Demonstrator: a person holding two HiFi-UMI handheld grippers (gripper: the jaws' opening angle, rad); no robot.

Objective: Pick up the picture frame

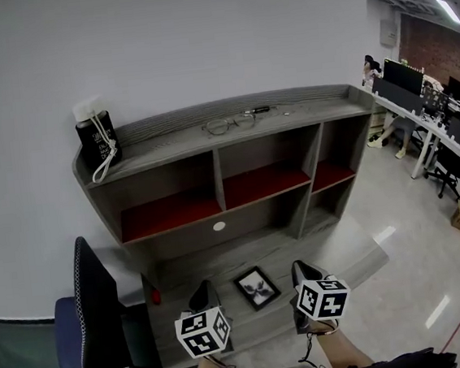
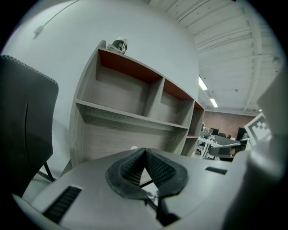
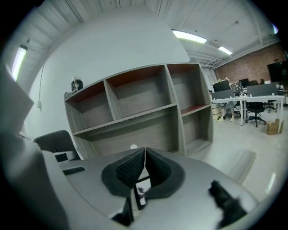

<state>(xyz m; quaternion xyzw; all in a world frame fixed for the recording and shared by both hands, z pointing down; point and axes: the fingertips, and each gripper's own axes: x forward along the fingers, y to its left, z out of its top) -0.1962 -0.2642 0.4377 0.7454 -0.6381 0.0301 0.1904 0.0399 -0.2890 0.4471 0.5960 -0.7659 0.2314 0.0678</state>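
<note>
A small black picture frame [image 1: 256, 287] with a pale print lies flat on the grey desk [image 1: 353, 264], below the shelves. My left gripper [image 1: 200, 292] hovers just left of it and my right gripper [image 1: 304, 271] just right of it, neither touching it. The left gripper [image 2: 145, 151] has its ribbed pads pressed together at the tips and holds nothing. The right gripper [image 3: 144, 149] is likewise shut and empty, and a slice of the picture frame [image 3: 141, 192] shows below its pads.
The desk carries a shelf unit [image 1: 216, 168] with red-floored compartments; glasses [image 1: 230, 123] and a black box with a white cord [image 1: 97, 138] rest on top. A black chair [image 1: 97, 315] stands at the left. A small red object [image 1: 155, 296] lies on the desk. Office desks [image 1: 431, 117] fill the right.
</note>
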